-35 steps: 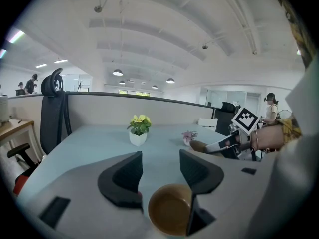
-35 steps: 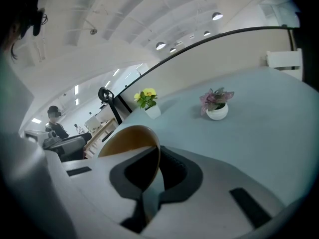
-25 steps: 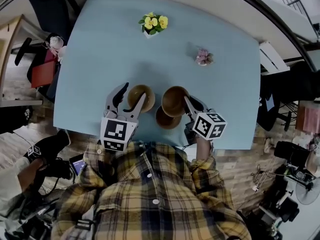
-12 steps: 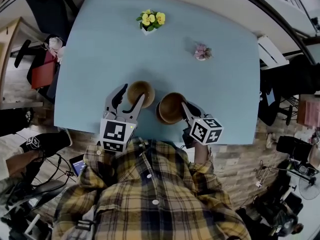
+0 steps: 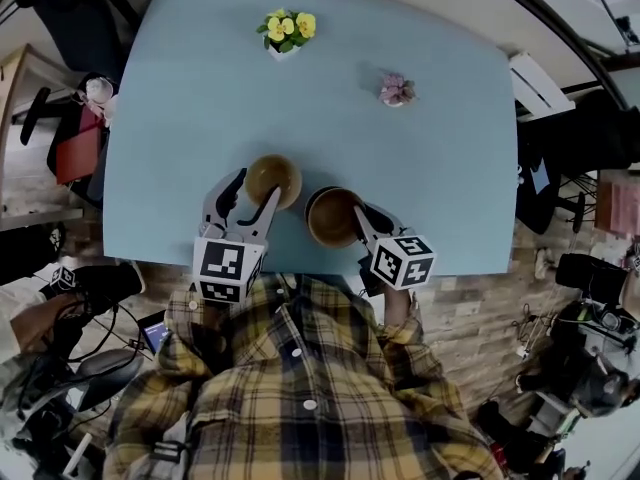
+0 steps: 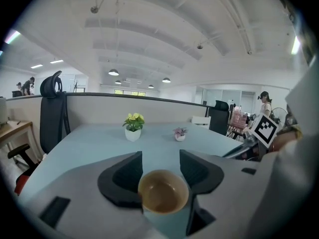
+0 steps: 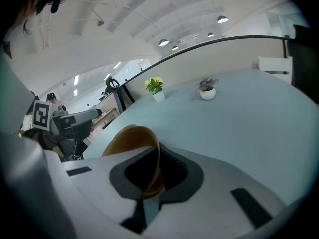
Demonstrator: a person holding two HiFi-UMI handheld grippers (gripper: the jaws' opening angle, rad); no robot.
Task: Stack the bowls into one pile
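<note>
The right gripper (image 5: 356,218) has brought its bowl (image 5: 330,216) down and toward the person since a second ago, so that it now covers the second bowl, which then stood clear beside it; the left gripper (image 5: 257,183) has kept its place. The light blue tabletop (image 5: 200,88) spreads out well ahead of both sets of jaws. The right jaws are closed tight on the carried bowl's wall, one inside the rim and one outside, and the bowl leans away to their left. The left jaws stand wide apart and grip nothing; the third bowl (image 6: 163,191) sits upright on the tabletop between them, near their tips; whether a pad touches it cannot be told. Far ahead of the left jaws stands a white pot of yellow flowers (image 5: 283,30); far ahead of the right jaws, a smaller pot of pink flowers (image 5: 396,90).
</note>
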